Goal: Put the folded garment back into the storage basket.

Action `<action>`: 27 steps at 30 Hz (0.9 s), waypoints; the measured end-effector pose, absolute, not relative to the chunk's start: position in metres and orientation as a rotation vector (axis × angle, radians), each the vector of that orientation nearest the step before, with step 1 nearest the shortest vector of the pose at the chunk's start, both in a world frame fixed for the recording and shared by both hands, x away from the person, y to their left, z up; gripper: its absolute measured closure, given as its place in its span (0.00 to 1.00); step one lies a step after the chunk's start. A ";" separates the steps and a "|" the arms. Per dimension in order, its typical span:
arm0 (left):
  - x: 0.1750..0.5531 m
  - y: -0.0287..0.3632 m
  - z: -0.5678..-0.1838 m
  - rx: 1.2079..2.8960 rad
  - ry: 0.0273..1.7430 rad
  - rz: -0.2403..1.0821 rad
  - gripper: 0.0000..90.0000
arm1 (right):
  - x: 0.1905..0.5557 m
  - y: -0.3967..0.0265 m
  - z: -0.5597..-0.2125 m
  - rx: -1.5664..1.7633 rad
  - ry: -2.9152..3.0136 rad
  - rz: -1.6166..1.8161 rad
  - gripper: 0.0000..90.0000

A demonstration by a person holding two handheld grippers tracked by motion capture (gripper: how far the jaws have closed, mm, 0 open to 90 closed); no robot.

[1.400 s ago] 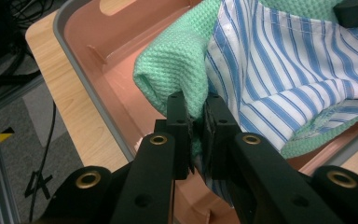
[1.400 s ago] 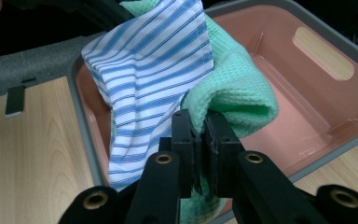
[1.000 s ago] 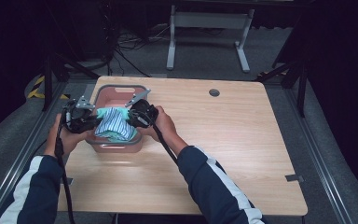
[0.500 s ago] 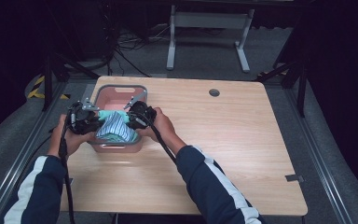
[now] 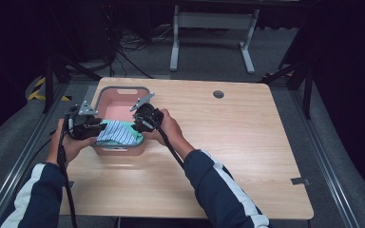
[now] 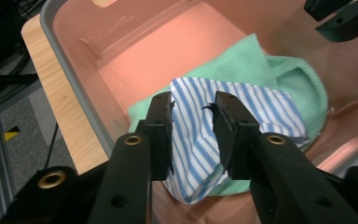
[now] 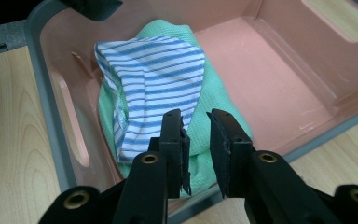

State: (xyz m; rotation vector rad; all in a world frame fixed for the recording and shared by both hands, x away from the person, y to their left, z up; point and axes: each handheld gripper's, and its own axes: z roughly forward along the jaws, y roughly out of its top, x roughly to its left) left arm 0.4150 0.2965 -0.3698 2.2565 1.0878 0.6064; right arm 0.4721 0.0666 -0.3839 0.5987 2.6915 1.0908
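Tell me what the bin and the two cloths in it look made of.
Bin: moulded plastic, likely; smooth pink walls with a faint sheen, grey rim. Striped cloth: thin woven fabric, blue and white, creasing softly. Green cloth: textured, waffle-like weave, perhaps microfibre or cotton.

2 cloths (image 7: 154, 84), 1 bin (image 7: 307, 65), 2 grippers (image 6: 193, 116)

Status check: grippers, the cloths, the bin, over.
Left hand-held gripper and right hand-held gripper just opening, holding nothing. Striped cloth on green cloth inside pink bin. Nothing blocking.
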 end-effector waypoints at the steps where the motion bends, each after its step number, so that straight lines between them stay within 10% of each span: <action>1: 0.413 0.295 -0.368 2.253 1.075 0.617 0.74 | 0.471 0.065 -0.383 0.597 2.687 1.092 0.83; 27: 0.386 0.244 -0.348 2.178 0.938 0.651 0.62 | 0.446 0.003 -0.353 0.545 2.594 0.950 0.74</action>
